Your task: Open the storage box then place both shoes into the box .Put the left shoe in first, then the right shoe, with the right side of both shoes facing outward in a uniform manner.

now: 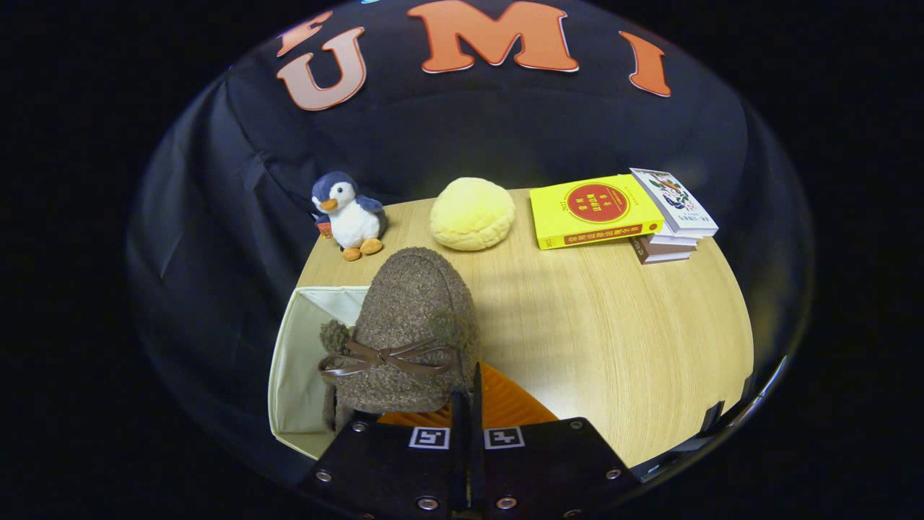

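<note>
Here the gripper [468, 404], fingers pinched together on the heel rim, holds a brown fleece shoe [404, 332] above the open storage box [292, 375]; soft, light and floppy, it likely handles best by that firmer rim.

Nubbly cloth, pale wood grain and glossy paper covers

The shoe [411, 325] is rough, curly brown fleece, matt, with a smooth, slightly shiny leather-like bow [390, 357] across it; the hand-held gripper [468, 404], its fingers pressed close together on the shoe's edge, has matt plates with bright metal screws. The storage box [296, 361] at 9 o'clock of the shoe looks like matt cream fabric. The bench [613, 325] is smooth light wood with fine grain. At 12 o'clock, the penguin toy [350, 213] and yellow cushion [473, 213] are soft plush. The books [621, 209] have glossy paper covers.
</note>
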`<state>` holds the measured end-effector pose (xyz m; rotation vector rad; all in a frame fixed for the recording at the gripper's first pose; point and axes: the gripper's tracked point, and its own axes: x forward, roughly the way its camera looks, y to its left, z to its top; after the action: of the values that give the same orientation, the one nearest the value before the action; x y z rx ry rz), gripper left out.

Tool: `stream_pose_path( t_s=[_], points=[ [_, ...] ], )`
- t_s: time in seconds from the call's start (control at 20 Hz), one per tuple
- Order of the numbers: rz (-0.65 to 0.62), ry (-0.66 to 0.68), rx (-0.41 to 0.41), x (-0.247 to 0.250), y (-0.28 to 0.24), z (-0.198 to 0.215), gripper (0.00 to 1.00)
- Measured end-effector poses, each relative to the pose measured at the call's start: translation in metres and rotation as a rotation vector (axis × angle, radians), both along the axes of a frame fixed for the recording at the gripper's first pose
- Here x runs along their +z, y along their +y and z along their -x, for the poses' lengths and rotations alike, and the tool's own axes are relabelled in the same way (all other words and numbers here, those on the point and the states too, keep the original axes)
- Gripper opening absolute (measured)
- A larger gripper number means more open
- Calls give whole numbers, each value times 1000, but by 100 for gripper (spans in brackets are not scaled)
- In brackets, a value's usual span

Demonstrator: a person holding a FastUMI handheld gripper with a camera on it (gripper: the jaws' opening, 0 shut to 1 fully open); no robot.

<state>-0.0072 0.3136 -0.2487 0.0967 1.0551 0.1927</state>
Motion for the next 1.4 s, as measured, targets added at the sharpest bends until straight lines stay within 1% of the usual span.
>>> stream_pose_path(
  t_s=[0.15, 0.35, 0.5, 0.7, 1.05, 1.15, 1.3, 1.35, 1.4],
  points=[
    [0, 14, 27, 1, 31, 5, 3],
    [16, 44, 47, -11, 58, 13, 3],
    [15, 76, 40, -25, 72, 19, 3],
    [41, 98, 65, -45, 87, 26, 3],
    [126, 96, 65, -77, 92, 23, 3],
    [151, 83, 69, -84, 95, 20, 5],
    [182, 86, 74, -87, 96, 22, 16],
    [178, 90, 80, -88, 98, 24, 17],
    [173, 100, 81, -86, 99, 27, 21]
  ],
)
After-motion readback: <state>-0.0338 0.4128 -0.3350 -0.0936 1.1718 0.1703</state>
